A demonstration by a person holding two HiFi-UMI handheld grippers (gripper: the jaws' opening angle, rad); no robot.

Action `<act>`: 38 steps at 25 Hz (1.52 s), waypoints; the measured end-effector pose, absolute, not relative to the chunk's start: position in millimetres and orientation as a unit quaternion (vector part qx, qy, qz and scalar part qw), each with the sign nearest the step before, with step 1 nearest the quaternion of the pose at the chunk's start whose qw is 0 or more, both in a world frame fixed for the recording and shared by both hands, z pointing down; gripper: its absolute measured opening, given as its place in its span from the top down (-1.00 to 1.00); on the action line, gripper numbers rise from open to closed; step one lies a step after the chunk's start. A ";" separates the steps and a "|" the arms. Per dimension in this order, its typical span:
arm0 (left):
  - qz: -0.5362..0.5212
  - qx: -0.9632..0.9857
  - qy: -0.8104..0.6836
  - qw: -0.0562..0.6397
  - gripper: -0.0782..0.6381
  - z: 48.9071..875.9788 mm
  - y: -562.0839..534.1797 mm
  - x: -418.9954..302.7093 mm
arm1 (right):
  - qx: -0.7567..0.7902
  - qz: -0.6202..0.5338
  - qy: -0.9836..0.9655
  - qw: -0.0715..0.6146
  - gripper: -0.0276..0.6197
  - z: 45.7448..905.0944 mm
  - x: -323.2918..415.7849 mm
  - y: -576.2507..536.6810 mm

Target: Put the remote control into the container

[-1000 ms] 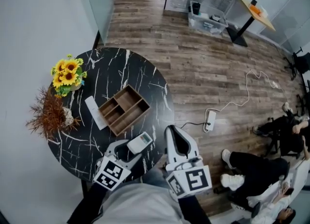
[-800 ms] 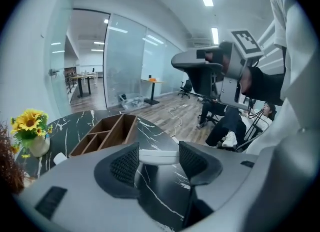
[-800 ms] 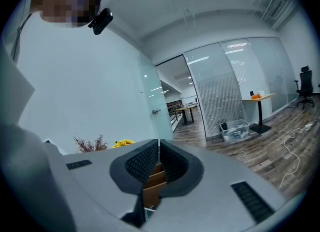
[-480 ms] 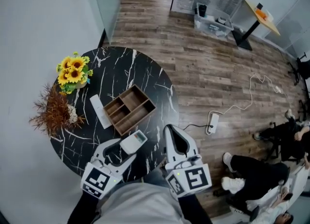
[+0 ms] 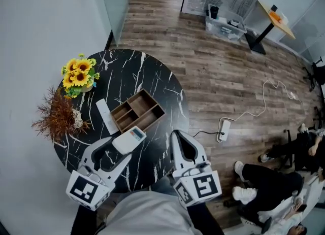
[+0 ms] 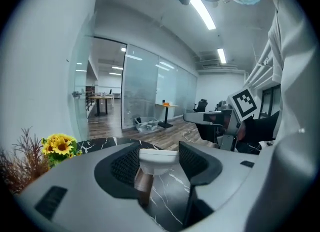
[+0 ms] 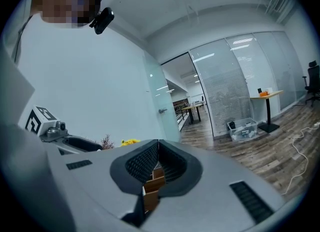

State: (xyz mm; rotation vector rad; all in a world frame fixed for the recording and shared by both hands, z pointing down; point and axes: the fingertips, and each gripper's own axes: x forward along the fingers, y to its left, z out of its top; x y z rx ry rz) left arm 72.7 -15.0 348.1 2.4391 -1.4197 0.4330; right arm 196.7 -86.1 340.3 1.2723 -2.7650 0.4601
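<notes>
My left gripper (image 5: pixel 127 143) is shut on a white remote control (image 5: pixel 130 139) and holds it above the near side of the black marble table (image 5: pixel 127 74). In the left gripper view the remote control (image 6: pixel 158 158) sits level between the two pads. The wooden container (image 5: pixel 138 111), with several compartments, lies just beyond it on the table; a brown part of the container (image 6: pixel 143 181) shows below the remote. A second white remote (image 5: pixel 105 116) lies left of the container. My right gripper (image 5: pixel 181 137) is shut and empty at the table's near right edge, its jaws touching (image 7: pixel 158 149).
Sunflowers (image 5: pixel 78 73) and a dried plant (image 5: pixel 58 118) stand at the table's left side. A power strip with a white cable (image 5: pixel 222 127) lies on the wooden floor to the right. A seated person's legs (image 5: pixel 264 175) are at the lower right.
My left gripper has risen with the remote control and carried it left, nearer the container. The right gripper has stayed put.
</notes>
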 end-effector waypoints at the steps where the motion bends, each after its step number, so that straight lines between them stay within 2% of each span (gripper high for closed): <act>1: 0.148 0.843 -0.498 0.141 0.07 345.7 -17.2 69.1 | 0.414 0.149 -0.898 0.032 0.90 340.3 197.1 -86.4; 19: 0.133 0.790 -0.581 0.146 0.07 352.9 -61.9 -9.6 | 0.416 0.154 -0.896 0.036 0.90 346.9 196.3 -89.6; 38: 0.059 0.720 -0.648 0.240 0.07 392.0 -94.5 -45.0 | 0.424 0.161 -0.890 0.043 0.90 353.6 200.9 -94.9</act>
